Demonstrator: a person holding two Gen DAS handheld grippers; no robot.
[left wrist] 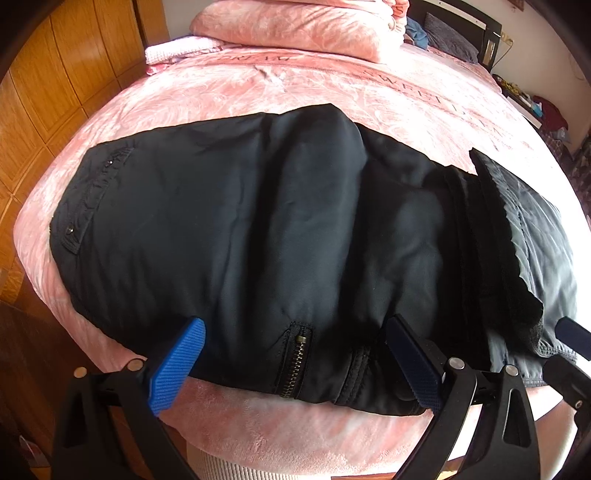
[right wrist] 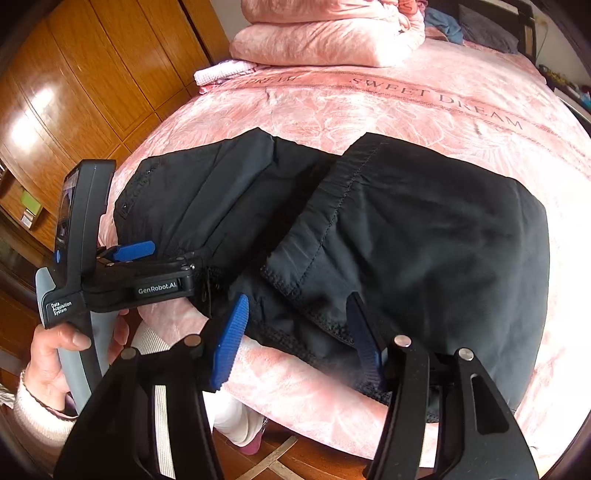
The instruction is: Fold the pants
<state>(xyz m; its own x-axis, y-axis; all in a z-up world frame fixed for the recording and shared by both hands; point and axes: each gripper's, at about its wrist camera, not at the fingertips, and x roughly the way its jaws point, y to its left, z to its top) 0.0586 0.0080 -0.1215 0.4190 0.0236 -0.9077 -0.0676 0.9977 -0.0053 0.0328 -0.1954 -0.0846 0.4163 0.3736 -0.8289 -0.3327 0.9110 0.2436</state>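
Smooth, faintly sheeny black cloth pants (left wrist: 258, 221) on plush pink bedspread (left wrist: 369, 96); glossy wood wardrobe (right wrist: 92, 74).

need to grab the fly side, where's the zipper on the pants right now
In the left wrist view the zipper sits on the near edge of the black pants, between the two blue fingers of the open left tongs, just above the pink bedspread.

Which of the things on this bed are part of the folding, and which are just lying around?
Part of the job:
black pants, spread across the pink bedspread
left gripper, jaws open
right gripper, jaws open

Just lying about:
folded pink blanket
small pink-and-white cloth
blue garment near the headboard
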